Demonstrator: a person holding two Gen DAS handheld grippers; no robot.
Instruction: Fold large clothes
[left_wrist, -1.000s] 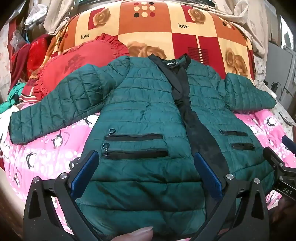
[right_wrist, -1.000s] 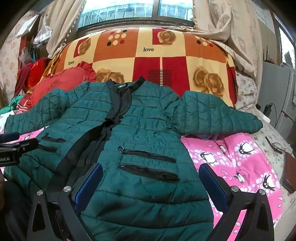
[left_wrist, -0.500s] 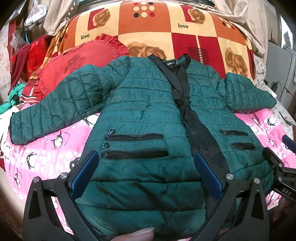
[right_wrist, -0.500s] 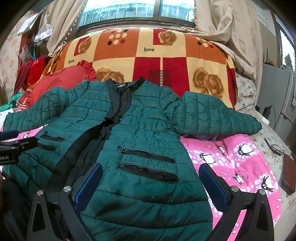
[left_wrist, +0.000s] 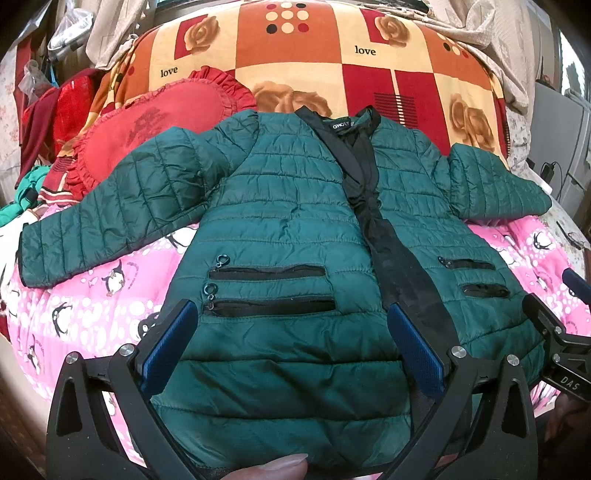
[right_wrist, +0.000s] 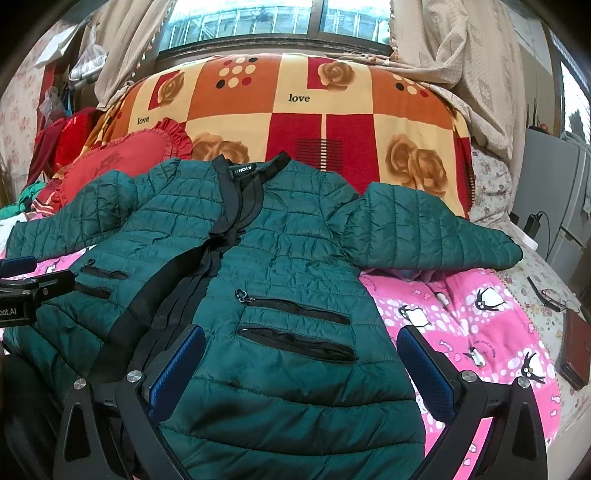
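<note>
A dark green quilted jacket (left_wrist: 280, 229) with black trim lies face up, sleeves spread, on a pink penguin blanket (left_wrist: 92, 295). It also fills the right wrist view (right_wrist: 295, 258). My left gripper (left_wrist: 291, 343) is open and empty, hovering over the hem of the jacket's left panel. My right gripper (right_wrist: 299, 365) is open and empty over the hem of the right panel. The right gripper shows at the right edge of the left wrist view (left_wrist: 561, 332). The left gripper shows at the left edge of the right wrist view (right_wrist: 26, 291).
A checked orange and red "love" blanket (right_wrist: 317, 110) covers the back of the bed. A red frilled cushion (left_wrist: 162, 125) lies at the back left. Glasses (right_wrist: 554, 299) and a dark wallet (right_wrist: 576, 343) sit at the right edge. Curtains (right_wrist: 461, 66) hang behind.
Nothing has visibly changed beyond a slight camera shift. Both grippers stay open over the hem.
</note>
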